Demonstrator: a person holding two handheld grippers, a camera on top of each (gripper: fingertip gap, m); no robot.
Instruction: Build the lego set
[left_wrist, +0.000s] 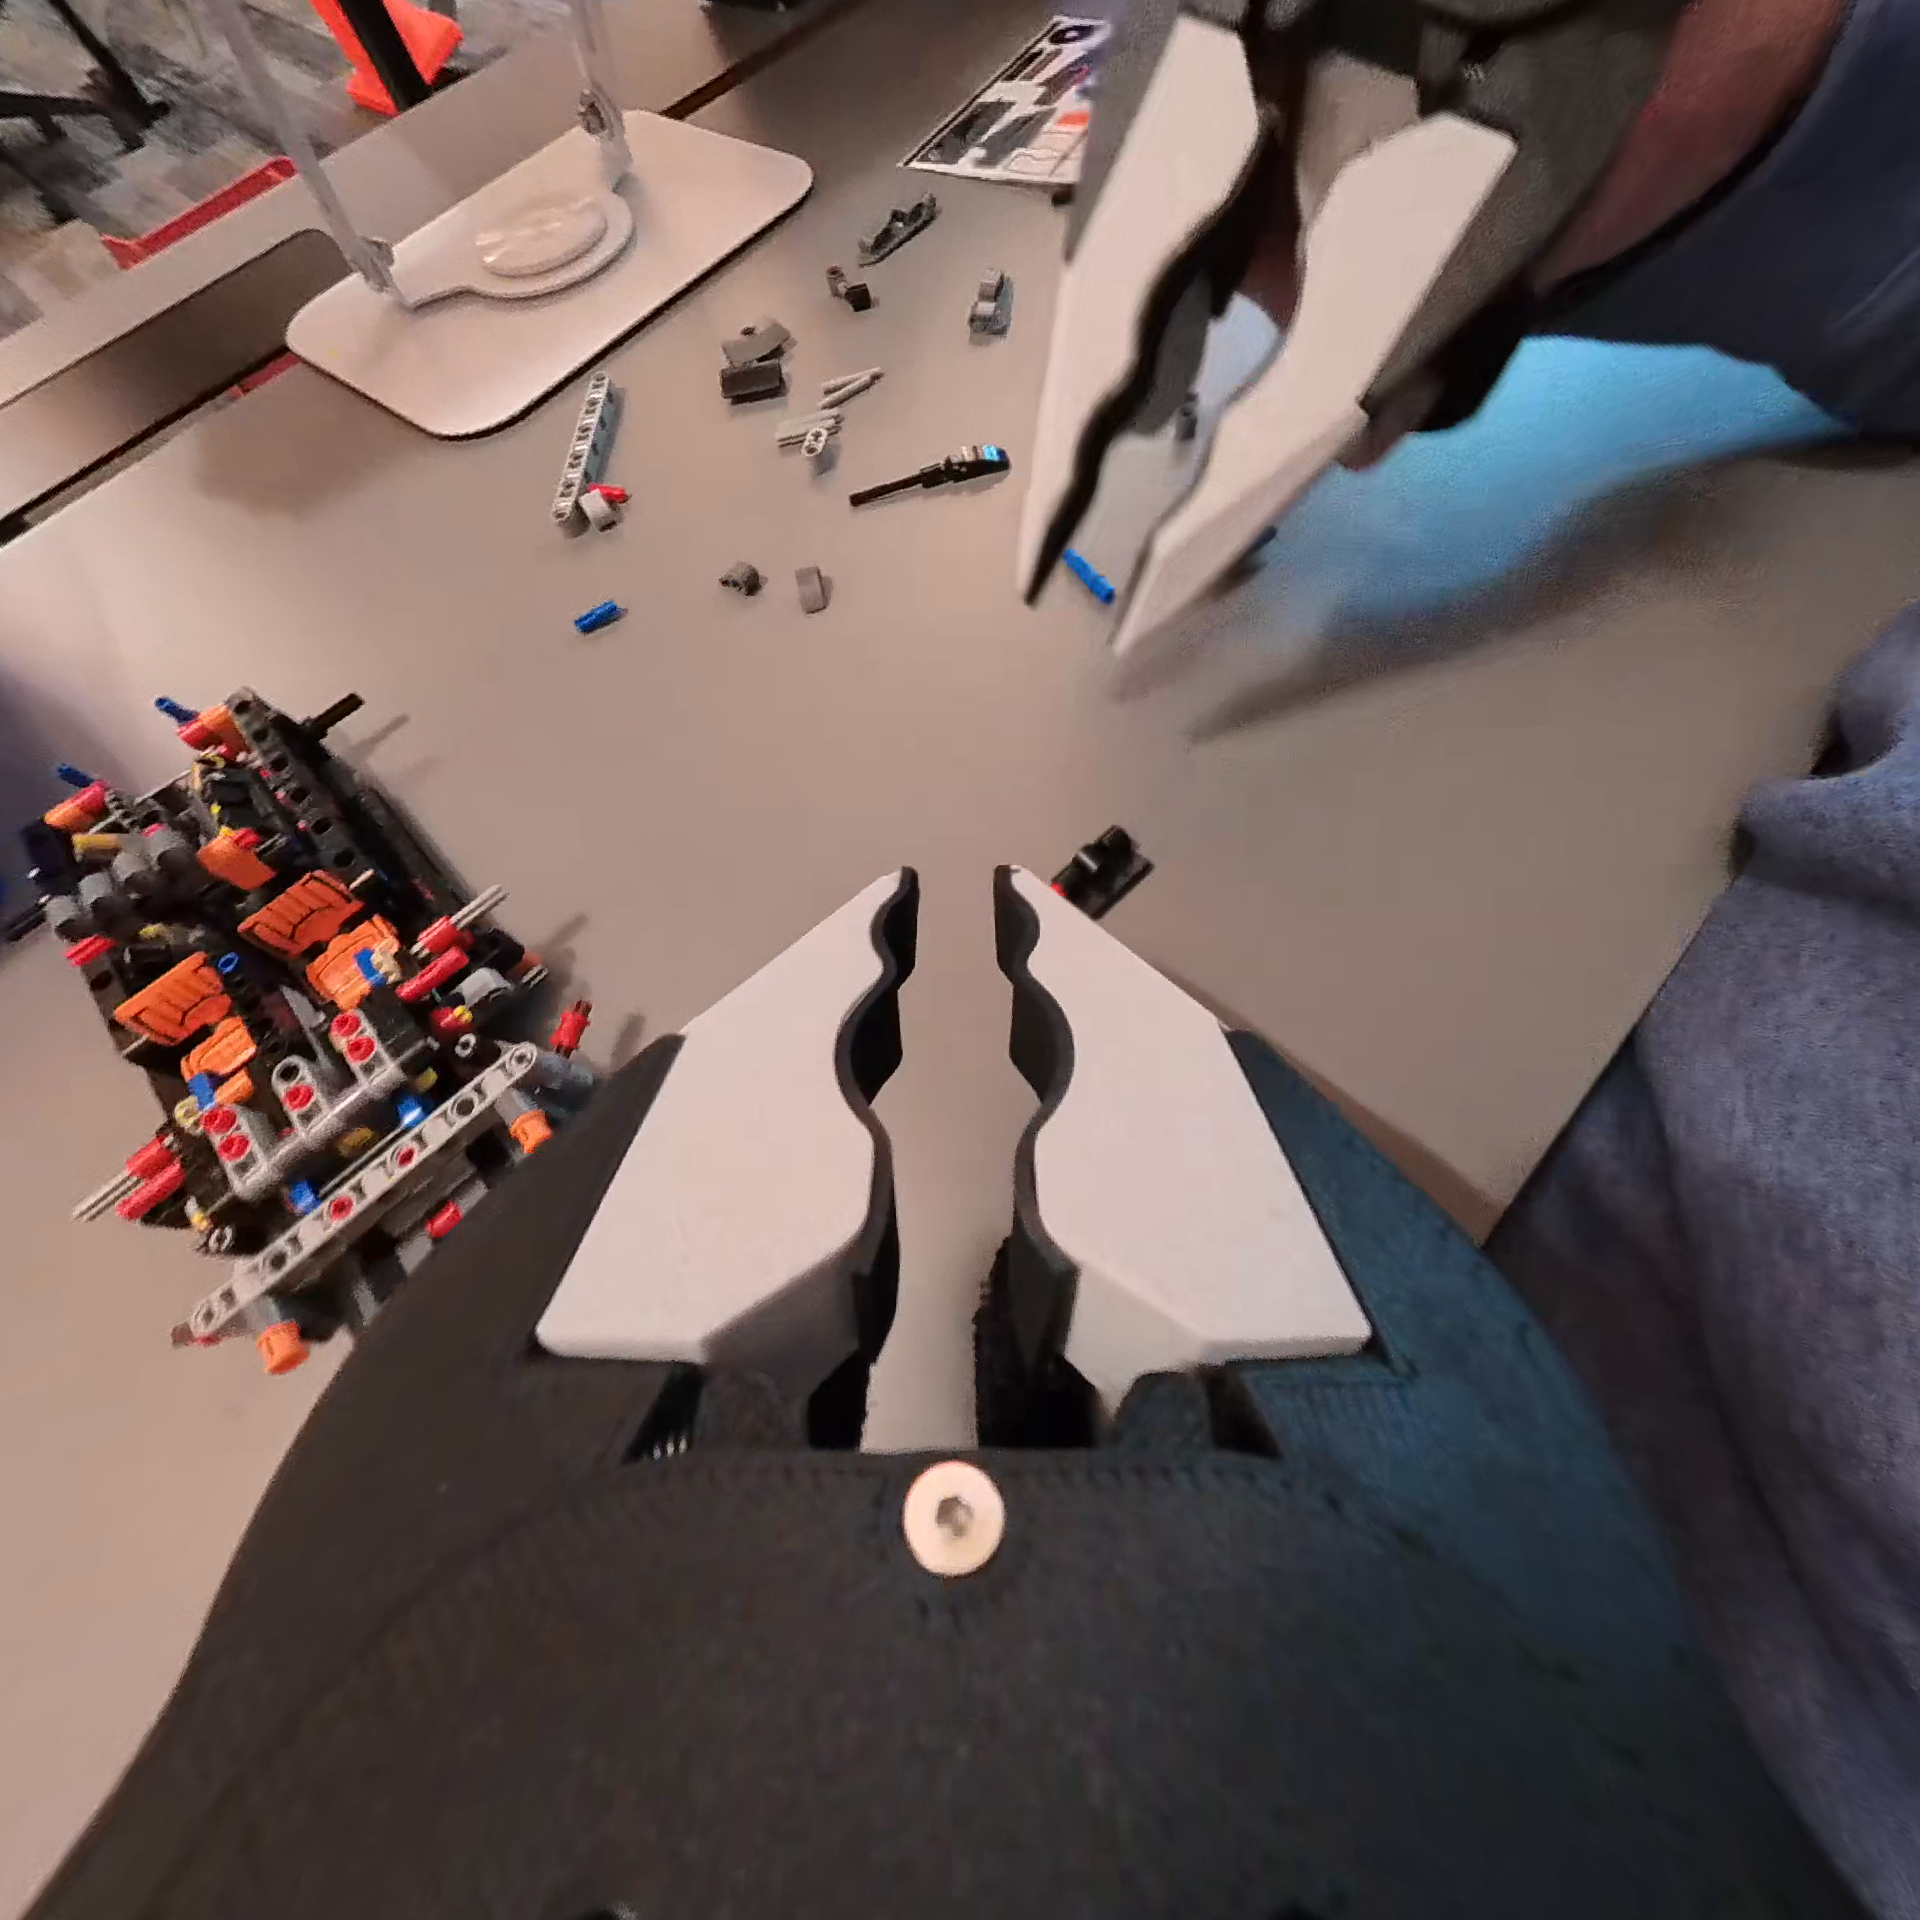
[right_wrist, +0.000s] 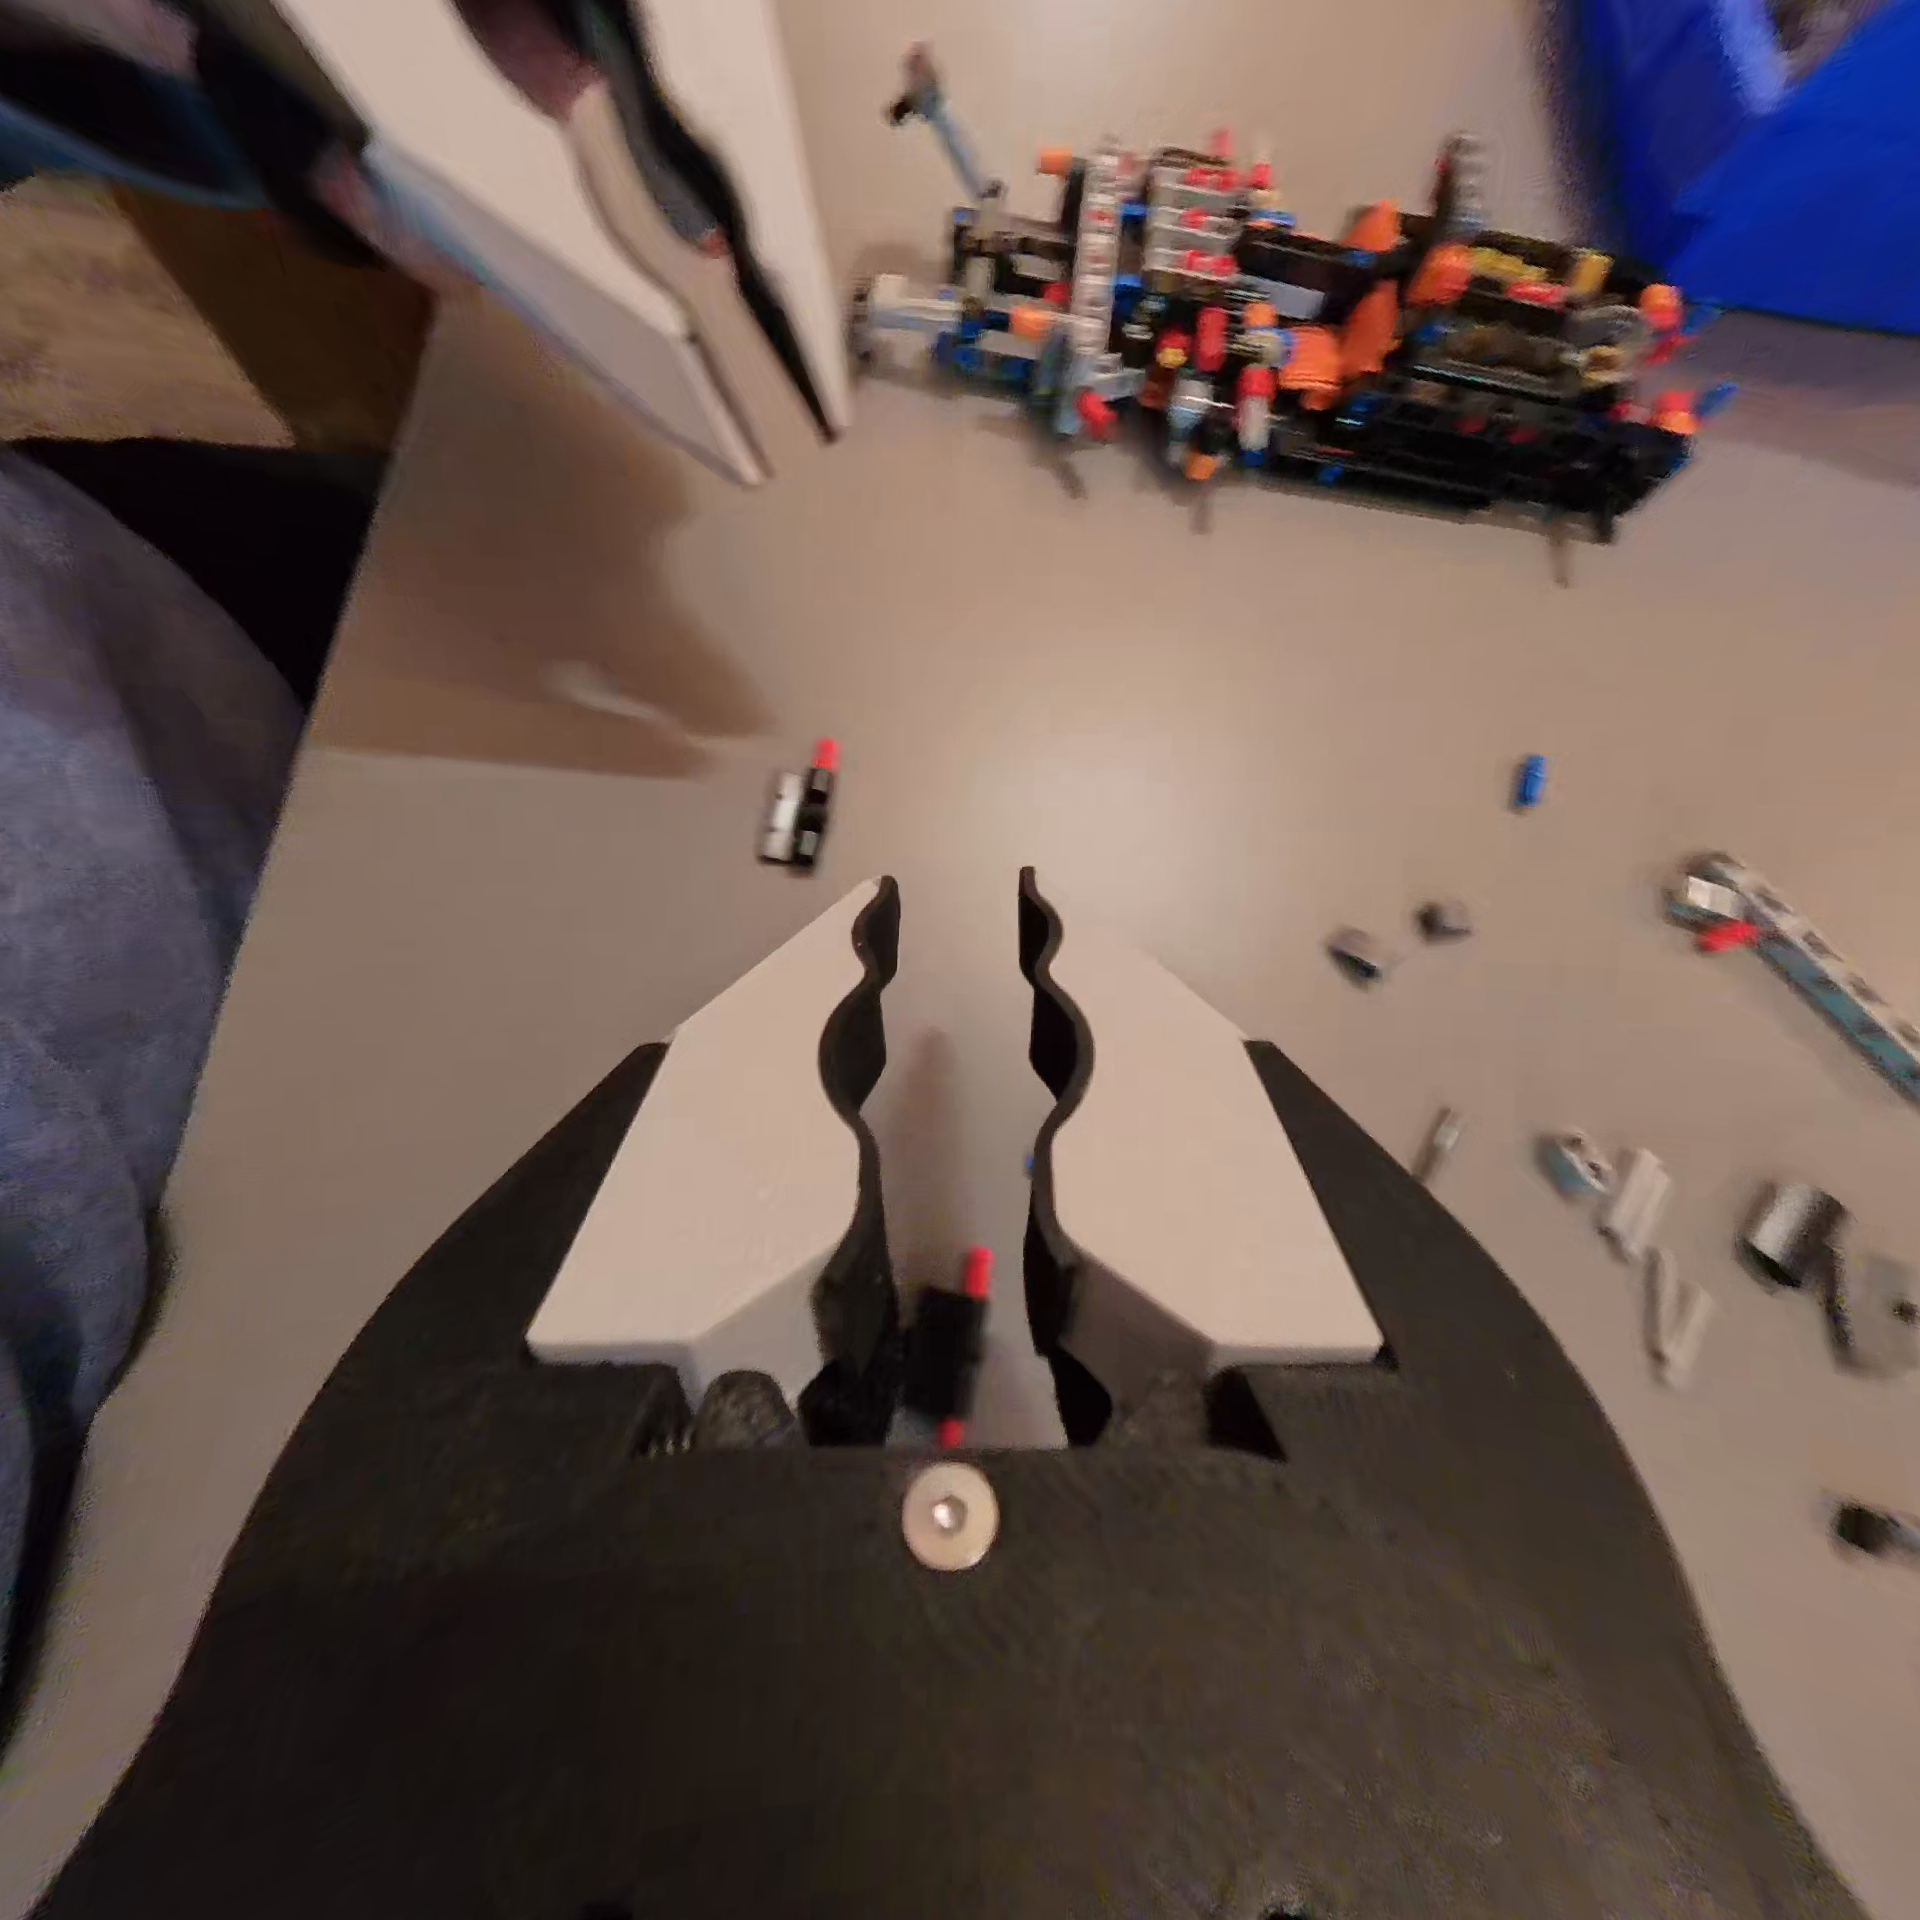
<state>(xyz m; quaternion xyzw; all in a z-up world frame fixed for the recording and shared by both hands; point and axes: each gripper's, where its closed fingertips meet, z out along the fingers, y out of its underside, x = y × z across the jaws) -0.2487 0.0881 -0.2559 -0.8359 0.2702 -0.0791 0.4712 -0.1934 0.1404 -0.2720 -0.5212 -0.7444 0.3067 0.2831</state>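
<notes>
The grey worktop (left_wrist: 831, 748) carries the lego build (left_wrist: 301, 1018), scattered loose pieces (left_wrist: 800, 416) (grey, black, blue), a stand base (left_wrist: 551, 270) and a sheet (left_wrist: 1013, 114).

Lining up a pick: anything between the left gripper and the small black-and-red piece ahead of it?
Nothing visible. The left gripper is open, and the black-and-red piece lies on the table just beyond it, slightly right.
</notes>
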